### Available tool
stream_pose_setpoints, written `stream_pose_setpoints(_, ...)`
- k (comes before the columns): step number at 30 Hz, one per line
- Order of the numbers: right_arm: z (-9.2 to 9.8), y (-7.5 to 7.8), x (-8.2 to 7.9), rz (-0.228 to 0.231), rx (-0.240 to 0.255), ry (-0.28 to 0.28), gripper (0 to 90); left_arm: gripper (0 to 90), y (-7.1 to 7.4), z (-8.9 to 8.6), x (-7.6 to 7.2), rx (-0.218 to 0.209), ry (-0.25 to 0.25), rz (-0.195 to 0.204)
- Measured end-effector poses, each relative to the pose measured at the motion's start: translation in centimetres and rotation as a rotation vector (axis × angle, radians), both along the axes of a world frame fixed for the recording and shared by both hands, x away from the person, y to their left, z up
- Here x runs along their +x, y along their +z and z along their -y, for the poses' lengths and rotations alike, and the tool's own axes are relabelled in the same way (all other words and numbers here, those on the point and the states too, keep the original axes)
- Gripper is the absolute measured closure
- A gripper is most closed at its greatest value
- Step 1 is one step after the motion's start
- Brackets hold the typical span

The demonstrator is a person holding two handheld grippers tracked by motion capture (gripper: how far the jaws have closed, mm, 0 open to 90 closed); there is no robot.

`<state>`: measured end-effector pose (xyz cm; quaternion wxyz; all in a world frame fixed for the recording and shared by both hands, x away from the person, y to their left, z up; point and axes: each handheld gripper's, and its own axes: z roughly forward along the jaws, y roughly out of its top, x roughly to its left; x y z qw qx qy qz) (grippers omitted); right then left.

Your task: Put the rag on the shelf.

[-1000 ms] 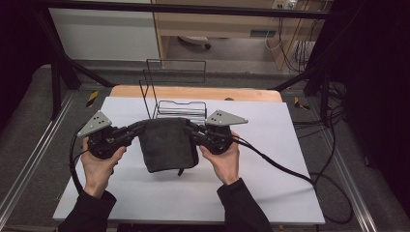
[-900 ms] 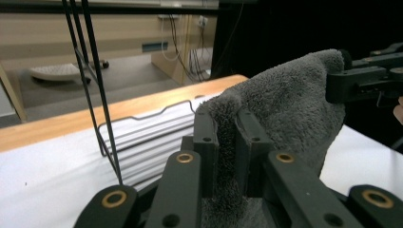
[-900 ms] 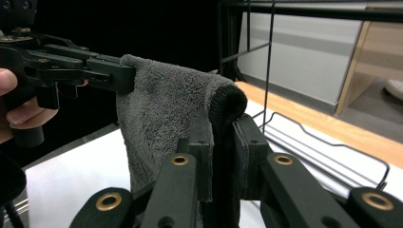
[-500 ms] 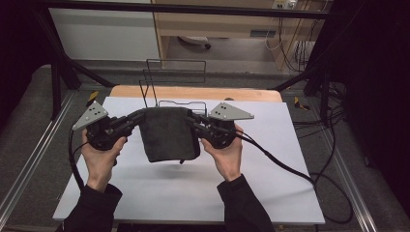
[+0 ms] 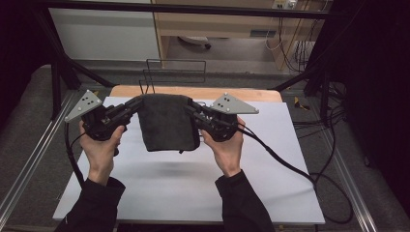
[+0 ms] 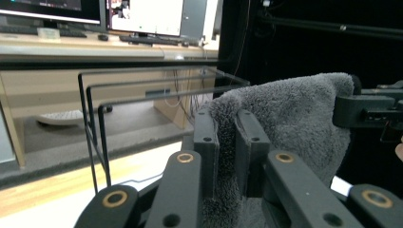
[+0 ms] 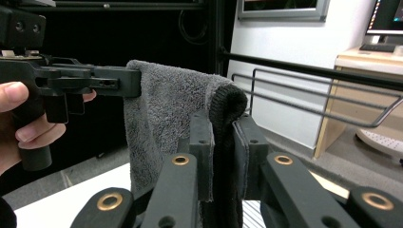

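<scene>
A folded dark grey towel [image 5: 167, 123] hangs in the air above the white mat, held by its two upper corners. My left gripper [image 5: 131, 105] is shut on the towel's left corner, and my right gripper [image 5: 192, 110] is shut on its right corner. In the left gripper view the towel [image 6: 290, 121] is pinched between the jaws of the left gripper [image 6: 227, 142], with the other gripper's jaw clamped on the far corner. In the right gripper view the towel [image 7: 166, 118] drapes down from the right gripper [image 7: 223, 142].
A black wire rack [image 5: 174, 72] stands at the far edge of the table, just behind the towel. The white mat [image 5: 270, 179] covers the wooden table [image 5: 241, 94]. Cables [image 5: 290, 164] trail off to the right.
Both hands have risen together, lifting the towel off the mat until it hangs free. Both grips stay as they were.
</scene>
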<state>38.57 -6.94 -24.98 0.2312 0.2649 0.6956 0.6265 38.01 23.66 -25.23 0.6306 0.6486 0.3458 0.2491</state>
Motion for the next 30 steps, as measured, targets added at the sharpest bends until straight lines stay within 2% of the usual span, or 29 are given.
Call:
stream_pose_setpoints(18,0.0,2.6,0.7,0.076,0.036,-0.036,80.8,80.6,2.6,0.5,1.0,-0.056,0.016,0.073)
stream_pose_setpoints(30,0.0,5.5,1.4,0.132,0.054,-0.054,80.9,80.7,5.2,0.8,1.7,-0.078,0.028,0.134)
